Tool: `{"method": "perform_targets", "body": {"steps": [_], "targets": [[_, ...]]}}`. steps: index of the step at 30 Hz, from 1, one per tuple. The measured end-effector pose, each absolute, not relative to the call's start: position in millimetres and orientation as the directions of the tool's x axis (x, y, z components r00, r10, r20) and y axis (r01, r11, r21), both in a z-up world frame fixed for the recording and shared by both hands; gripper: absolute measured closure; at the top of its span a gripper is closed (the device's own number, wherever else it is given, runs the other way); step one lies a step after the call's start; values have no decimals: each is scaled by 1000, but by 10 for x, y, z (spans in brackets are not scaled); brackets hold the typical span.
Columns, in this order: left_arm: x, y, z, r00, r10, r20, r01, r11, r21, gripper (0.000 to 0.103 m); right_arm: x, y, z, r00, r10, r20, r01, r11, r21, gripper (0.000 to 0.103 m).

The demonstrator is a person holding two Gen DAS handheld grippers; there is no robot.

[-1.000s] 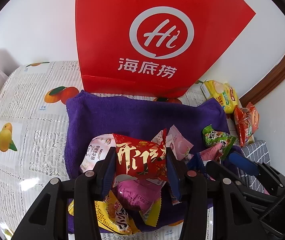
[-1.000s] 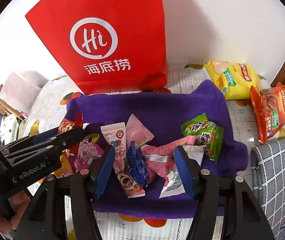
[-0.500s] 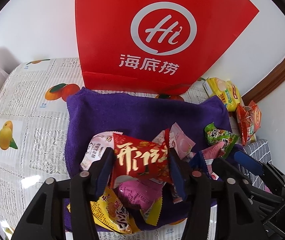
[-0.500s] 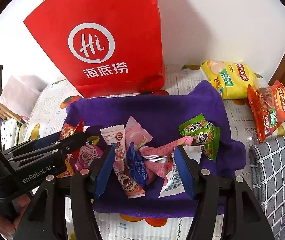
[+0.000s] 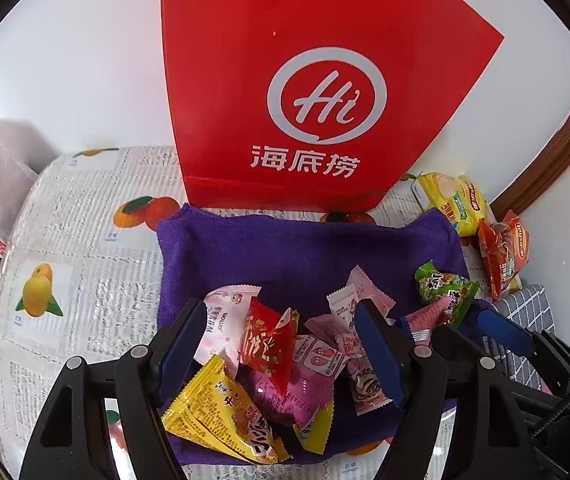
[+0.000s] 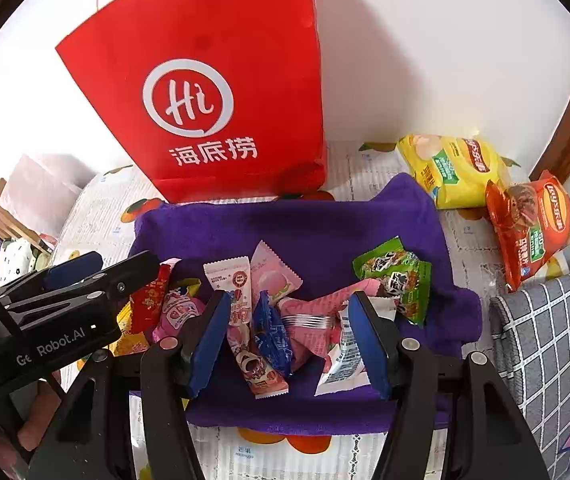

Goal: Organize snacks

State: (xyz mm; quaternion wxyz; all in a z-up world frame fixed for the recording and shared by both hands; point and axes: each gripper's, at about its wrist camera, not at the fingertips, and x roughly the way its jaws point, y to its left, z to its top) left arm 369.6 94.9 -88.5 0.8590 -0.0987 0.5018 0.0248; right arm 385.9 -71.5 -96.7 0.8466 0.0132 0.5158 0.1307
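Note:
Small snack packets lie heaped on a purple cloth [image 5: 285, 248] [image 6: 325, 224]. My left gripper [image 5: 280, 308] hangs over the heap's left end and its jaws are opening. A red packet [image 5: 269, 344] stands tilted on edge between them, free of both pads, on top of a pink packet [image 5: 305, 384] and a yellow packet [image 5: 221, 408]. My right gripper [image 6: 291, 300] is open over the heap's right part. A blue packet [image 6: 273, 332] and pink packets [image 6: 313, 328] lie on the cloth between its fingers. A green packet [image 6: 393, 272] lies just beyond.
A tall red paper bag [image 5: 305, 80] [image 6: 213, 100] stands against the wall behind the cloth. A yellow chips bag [image 6: 449, 168] and a red chips bag [image 6: 533, 224] lean at the back right. A grey checked cloth [image 6: 553, 340] lies right. The tablecloth [image 5: 77, 240] has fruit prints.
The left jaws have spread apart and let go of the red packet, which has dropped and tipped onto the heap. The right gripper has stayed as it was.

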Motion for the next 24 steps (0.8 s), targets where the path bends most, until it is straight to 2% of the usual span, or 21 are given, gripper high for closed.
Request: {"method": "perform_targets", "body": {"steps": [15,24], "targets": [[3547,1001,-604,557,3,-830,-150,984,-97,28,3521,-576,-570,529,272,-804,-271,952,144,42],[3383,954,-371,598,8,-801,-134,987,-91,28,3109,-738,-357,583,220,-782,-221,969,108,42]]}}
